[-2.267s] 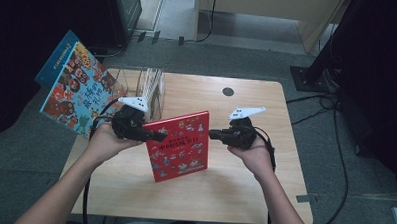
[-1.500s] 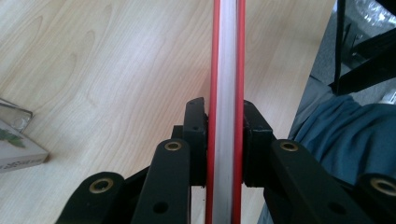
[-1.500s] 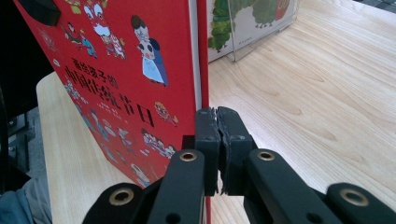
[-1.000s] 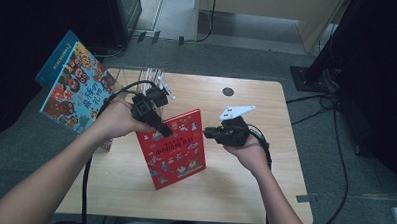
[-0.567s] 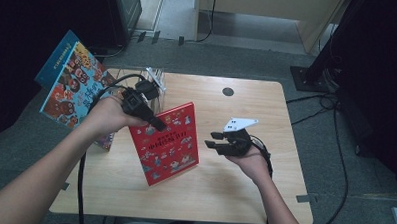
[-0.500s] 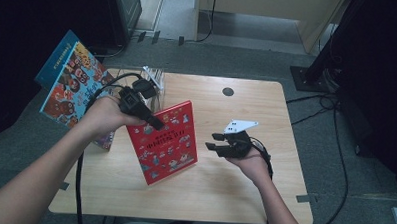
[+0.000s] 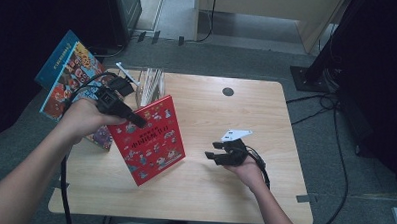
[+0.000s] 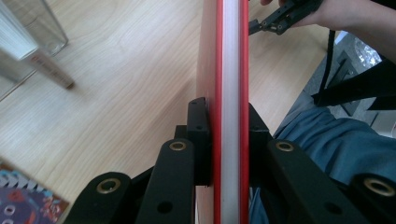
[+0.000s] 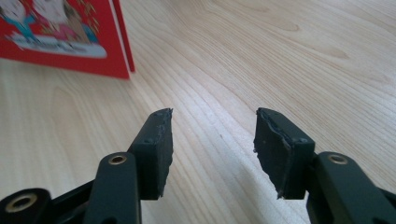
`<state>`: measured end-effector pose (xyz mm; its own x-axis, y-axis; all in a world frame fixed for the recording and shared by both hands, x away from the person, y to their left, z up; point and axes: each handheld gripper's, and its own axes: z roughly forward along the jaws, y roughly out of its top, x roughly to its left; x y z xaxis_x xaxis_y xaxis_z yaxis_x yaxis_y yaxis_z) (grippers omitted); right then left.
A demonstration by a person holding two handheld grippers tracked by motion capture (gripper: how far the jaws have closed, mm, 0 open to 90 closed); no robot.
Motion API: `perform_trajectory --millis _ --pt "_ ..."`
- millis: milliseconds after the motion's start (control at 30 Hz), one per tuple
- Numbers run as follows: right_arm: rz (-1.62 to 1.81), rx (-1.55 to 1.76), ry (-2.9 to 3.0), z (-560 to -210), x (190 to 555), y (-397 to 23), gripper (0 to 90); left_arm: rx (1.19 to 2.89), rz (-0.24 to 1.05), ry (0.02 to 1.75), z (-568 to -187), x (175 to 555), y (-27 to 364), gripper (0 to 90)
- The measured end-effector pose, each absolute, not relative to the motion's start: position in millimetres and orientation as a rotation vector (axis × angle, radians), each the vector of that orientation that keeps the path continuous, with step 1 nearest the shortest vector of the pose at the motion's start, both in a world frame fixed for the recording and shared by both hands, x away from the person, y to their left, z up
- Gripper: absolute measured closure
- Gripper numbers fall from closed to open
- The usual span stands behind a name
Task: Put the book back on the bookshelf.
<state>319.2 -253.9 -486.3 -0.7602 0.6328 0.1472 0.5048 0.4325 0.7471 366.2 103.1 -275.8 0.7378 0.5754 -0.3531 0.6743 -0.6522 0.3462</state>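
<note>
Near the clear file rack (image 7: 151,85) at the table's far left, the left gripper (image 7: 117,105) has its jaws clamped on the top edge of the red book (image 7: 148,139), which stands tilted with its lower edge on the table (image 7: 266,119), just in front of the rack. From the left gripper view the jaws pinch both red covers with the pale page block between them (image 8: 229,70). The right gripper (image 7: 224,152) sits low over bare wood, well right of the book; its jaws have just been opening and hold nothing, as the right gripper view shows the gap empty (image 9: 212,135).

The step in hand looks like carrying the book toward the rack with one grip. It is best lifted clear of the table first, then kept upright and lined with a slot before lowering. A second, blue book (image 7: 67,75) juts up just left of the rack, and the left gripper's cable (image 7: 85,85) loops between them; either could snag the book's corner.
</note>
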Motion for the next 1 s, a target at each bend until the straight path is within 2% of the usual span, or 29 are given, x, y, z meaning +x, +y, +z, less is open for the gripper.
perform_trajectory --millis 733,1000 --pt "1.196 1.047 2.505 -517.4 330.9 -238.3 41.7 2.32 -0.248 1.203 -278.0 365.5 178.4 79.8" --pt "1.148 0.923 2.478 -521.6 323.2 -233.5 38.1 2.26 -0.229 1.293 -278.5 372.1 202.9 79.8"
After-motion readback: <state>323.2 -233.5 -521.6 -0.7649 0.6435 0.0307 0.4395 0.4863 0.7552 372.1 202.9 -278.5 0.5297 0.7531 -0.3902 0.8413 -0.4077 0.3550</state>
